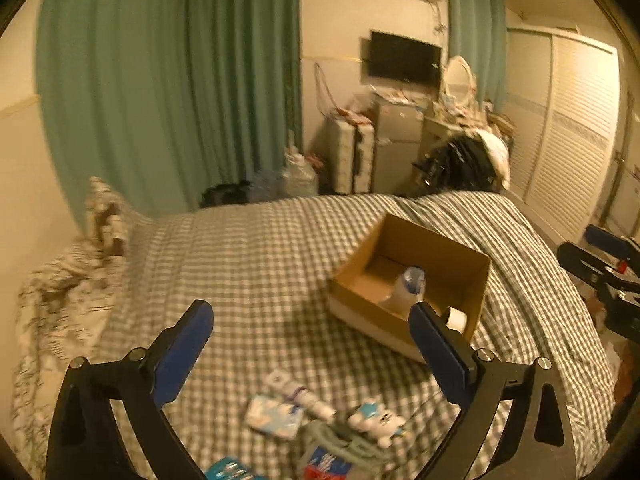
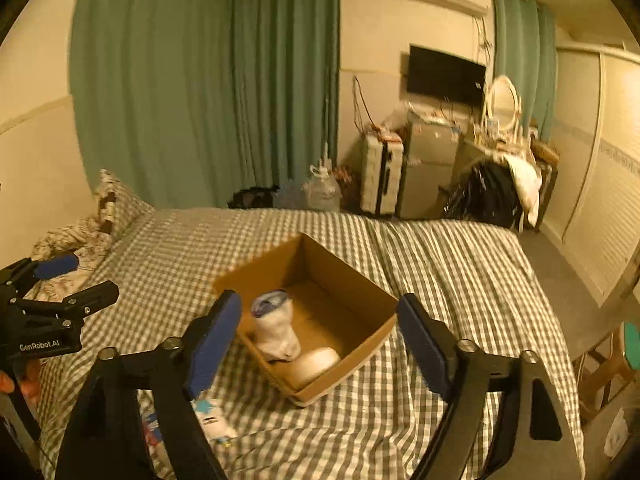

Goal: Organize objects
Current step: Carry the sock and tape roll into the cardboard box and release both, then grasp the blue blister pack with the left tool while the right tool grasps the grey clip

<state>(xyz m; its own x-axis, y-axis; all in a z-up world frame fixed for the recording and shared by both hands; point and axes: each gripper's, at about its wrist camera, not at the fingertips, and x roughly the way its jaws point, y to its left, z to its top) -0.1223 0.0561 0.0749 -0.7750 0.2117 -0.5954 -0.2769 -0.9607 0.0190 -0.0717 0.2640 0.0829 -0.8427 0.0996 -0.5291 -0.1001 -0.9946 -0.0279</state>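
Observation:
An open cardboard box sits on the checked bed. Inside it lie a white bottle with a blue cap and a white rounded object. Near the bed's front edge lie a small tube, a white-blue packet, a white toy-like item and a red-blue pack. My left gripper is open and empty above these items. My right gripper is open and empty, hovering over the box's near side.
The checked bedspread covers the bed, with a rumpled floral quilt and pillow at the left. Behind the bed are green curtains, a suitcase, a small fridge and a cluttered dresser. Louvred wardrobe doors stand at the right.

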